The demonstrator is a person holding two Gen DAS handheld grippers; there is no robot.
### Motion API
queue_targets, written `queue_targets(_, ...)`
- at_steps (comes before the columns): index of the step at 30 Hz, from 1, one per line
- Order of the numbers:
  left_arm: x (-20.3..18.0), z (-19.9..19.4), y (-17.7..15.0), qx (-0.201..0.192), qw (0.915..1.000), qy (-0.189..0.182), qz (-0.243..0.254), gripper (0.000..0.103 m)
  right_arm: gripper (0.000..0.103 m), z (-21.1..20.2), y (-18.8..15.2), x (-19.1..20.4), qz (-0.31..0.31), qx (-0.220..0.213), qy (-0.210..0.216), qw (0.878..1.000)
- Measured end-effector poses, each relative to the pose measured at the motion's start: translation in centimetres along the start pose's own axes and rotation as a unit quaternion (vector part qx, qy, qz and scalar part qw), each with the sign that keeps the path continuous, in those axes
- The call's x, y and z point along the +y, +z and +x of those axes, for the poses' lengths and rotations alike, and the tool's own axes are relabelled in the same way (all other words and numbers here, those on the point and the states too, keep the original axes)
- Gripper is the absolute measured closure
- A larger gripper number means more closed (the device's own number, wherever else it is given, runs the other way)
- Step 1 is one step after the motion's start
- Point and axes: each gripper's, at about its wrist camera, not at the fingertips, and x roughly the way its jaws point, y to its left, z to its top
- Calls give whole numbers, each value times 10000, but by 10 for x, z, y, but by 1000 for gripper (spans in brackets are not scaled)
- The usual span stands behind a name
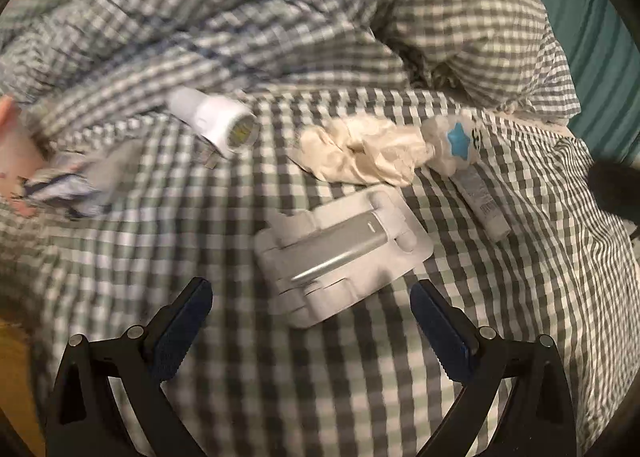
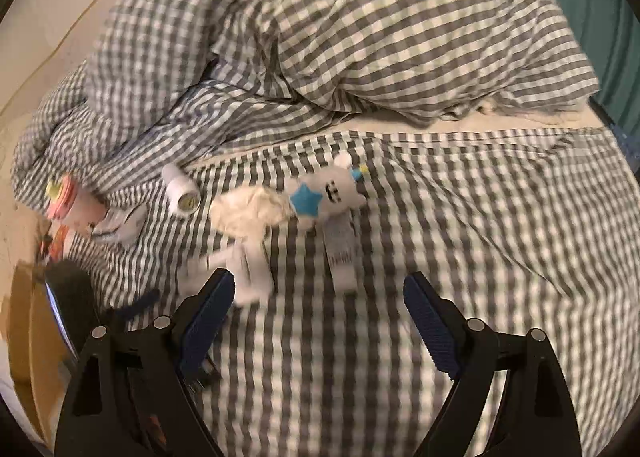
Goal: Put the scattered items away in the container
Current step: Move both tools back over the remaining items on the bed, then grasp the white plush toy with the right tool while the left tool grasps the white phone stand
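Note:
Scattered items lie on a grey-and-white checked bed sheet (image 1: 280,377). A white and grey folding stand (image 1: 344,253) lies just beyond my left gripper (image 1: 310,297), which is open and empty. Farther off are a white cylinder with a lens-like end (image 1: 216,125), a crumpled cream cloth (image 1: 360,155), a white plush toy with a blue star (image 1: 456,145) and a grey tube (image 1: 484,201). My right gripper (image 2: 320,281) is open and empty, with the grey tube (image 2: 340,253) just past its fingertips. The plush toy (image 2: 328,195) lies beyond that, and the blurred stand (image 2: 248,261) sits by the left finger.
A rumpled checked duvet (image 2: 360,37) is heaped across the back of the bed. A pink round item (image 2: 64,197) and striped fabric (image 2: 116,229) lie at the left. A brown cardboard-like edge (image 2: 24,317) and a dark device (image 2: 68,297) show at lower left.

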Motion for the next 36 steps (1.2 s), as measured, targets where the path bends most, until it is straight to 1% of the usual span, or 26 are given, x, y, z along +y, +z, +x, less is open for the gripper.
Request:
queue_targets(2, -2, 14, 1, 3, 10000, -12, 42, 1, 17, 17, 13, 3, -14, 1, -254, 9997)
queue_targets(4, -4, 26, 0, -24, 9999, -90, 93, 0, 17, 31, 23, 4, 24, -8, -237, 9997)
queue_targets(6, -11, 30, 0, -223, 9993, 46, 305, 0, 17, 46, 34, 7, 14, 14, -227, 9997)
queue_targets(8, -18, 34, 0, -315, 9982, 142, 492, 0, 17, 62, 44, 12, -87, -23, -361, 9993)
queue_targets(9, -19, 35, 0, -373, 9980, 137, 498, 0, 17, 71, 47, 15, -136, -6, -422, 9990)
queue_targets(13, -16, 38, 0, -431, 9982, -6, 422, 0, 17, 110, 54, 16, -104, 226, -532, 9983)
queue_targets(16, -16, 38, -2, -466, 9980, -10, 426, 0, 17, 133, 53, 11, -68, 453, -790, 9958)
queue_targets(17, -15, 38, -2, -476, 9980, -27, 419, 0, 19, 139, 50, 8, -50, 515, -810, 9954)
queue_targets(18, -14, 38, -3, -481, 9980, -56, 402, 0, 28, 139, 48, 7, -54, 480, -846, 9952)
queue_targets(19, -13, 37, -3, -488, 9980, -82, 389, 0, 34, 135, 47, 7, -69, 412, -893, 9951)
queue_targets(22, -11, 35, -5, -520, 9979, -141, 356, 0, 34, 116, 43, 0, 61, 369, -823, 9959)
queue_targets(24, -8, 31, -7, -566, 9977, -168, 329, 3, 34, 99, 39, -5, 72, 259, -811, 9963)
queue_targets(27, -7, 22, -11, -570, 9976, -138, 355, 13, 34, 64, 31, -10, -34, 26, -792, 9969)
queue_targets(29, -8, 15, -15, -540, 9974, -129, 459, 22, 34, 37, 23, -16, -54, -122, -682, 9976)
queue_targets(32, -10, 5, -23, -472, 9969, -169, 602, 30, 34, 6, 10, -23, -61, -255, -501, 9984)
queue_targets(36, -13, -8, -31, -390, 9962, -374, 683, 31, 34, -19, -9, -32, 18, -332, -263, 9991)
